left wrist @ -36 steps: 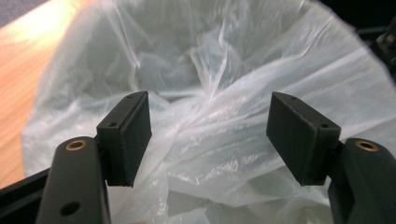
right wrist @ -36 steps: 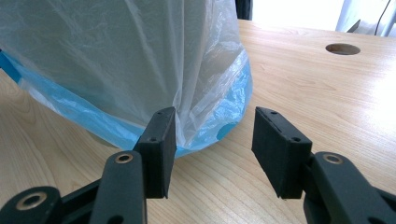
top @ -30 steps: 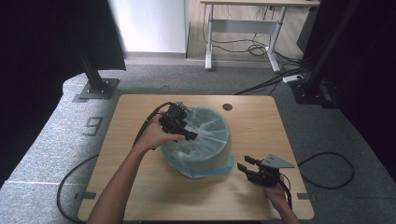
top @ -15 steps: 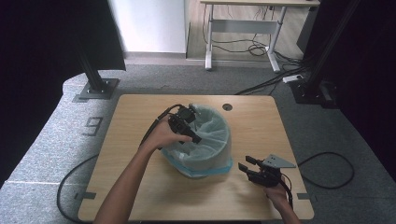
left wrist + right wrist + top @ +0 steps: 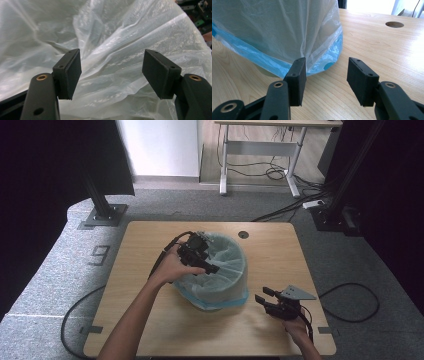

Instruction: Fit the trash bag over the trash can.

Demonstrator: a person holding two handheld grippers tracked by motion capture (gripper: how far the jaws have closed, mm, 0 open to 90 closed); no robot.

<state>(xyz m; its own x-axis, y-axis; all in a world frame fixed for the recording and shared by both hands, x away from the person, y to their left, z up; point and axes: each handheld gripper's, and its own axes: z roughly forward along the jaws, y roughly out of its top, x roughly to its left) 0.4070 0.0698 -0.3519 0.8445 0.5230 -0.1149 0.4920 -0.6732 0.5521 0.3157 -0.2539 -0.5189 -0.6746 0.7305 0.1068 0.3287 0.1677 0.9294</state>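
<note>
Glossy, likely plastic liner (image 5: 220, 265); wooden table (image 5: 280, 250)

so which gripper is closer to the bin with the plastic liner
Left. The left gripper is over the bin's open top, jaws open above the liner. The right gripper sits on the table beside the bin, apart from it.

A bin (image 5: 215, 280) stands upright near the middle of the worktop (image 5: 150, 330), a little closer to its near edge. A thin, translucent white plastic bag (image 5: 226, 262) lines it, crumpled inside and folded over the rim, its blue-tinted hem hanging down the outer wall almost to the worktop.
</note>
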